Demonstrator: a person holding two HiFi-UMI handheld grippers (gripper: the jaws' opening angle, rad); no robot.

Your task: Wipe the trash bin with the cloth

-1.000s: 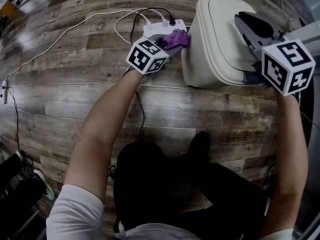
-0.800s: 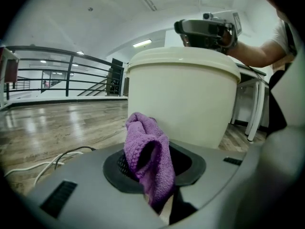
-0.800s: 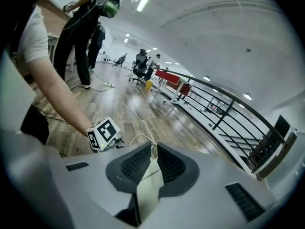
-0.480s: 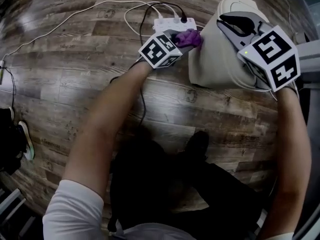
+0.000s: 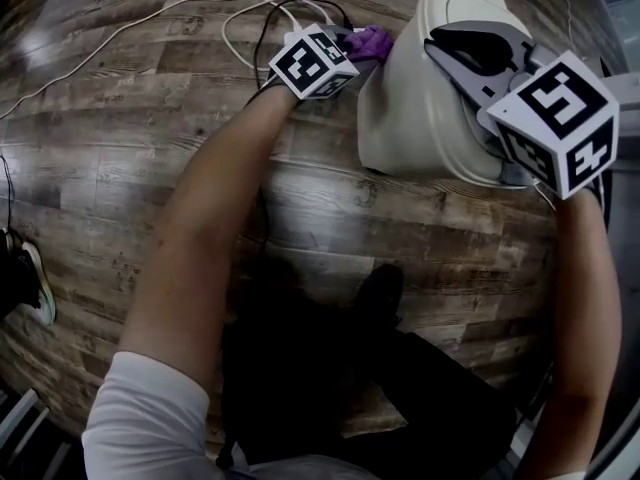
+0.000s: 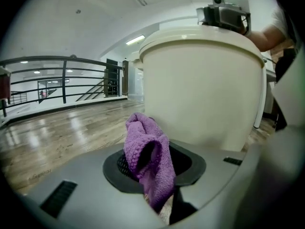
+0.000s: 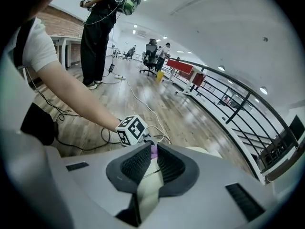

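The cream trash bin (image 5: 420,118) stands on the wooden floor at the upper right of the head view. My left gripper (image 5: 358,46) is shut on a purple cloth (image 5: 372,38) and holds it against the bin's far left side. In the left gripper view the cloth (image 6: 145,161) bunches between the jaws, with the bin's wall (image 6: 200,89) just behind it. My right gripper (image 5: 462,40) lies over the bin's lid. In the right gripper view (image 7: 151,163) its jaws stand narrowly apart with a cream part of the lid (image 7: 147,194) filling the gap.
White and black cables (image 5: 150,18) run across the floor to the left of the bin. The person's dark legs and shoe (image 5: 385,288) are below the bin. A second person (image 7: 100,32) stands further off, and a black railing (image 7: 228,104) borders the floor.
My left gripper has carried the cloth further up along the bin's left side. My right gripper has shifted from the lid's right edge towards its middle and rolled.
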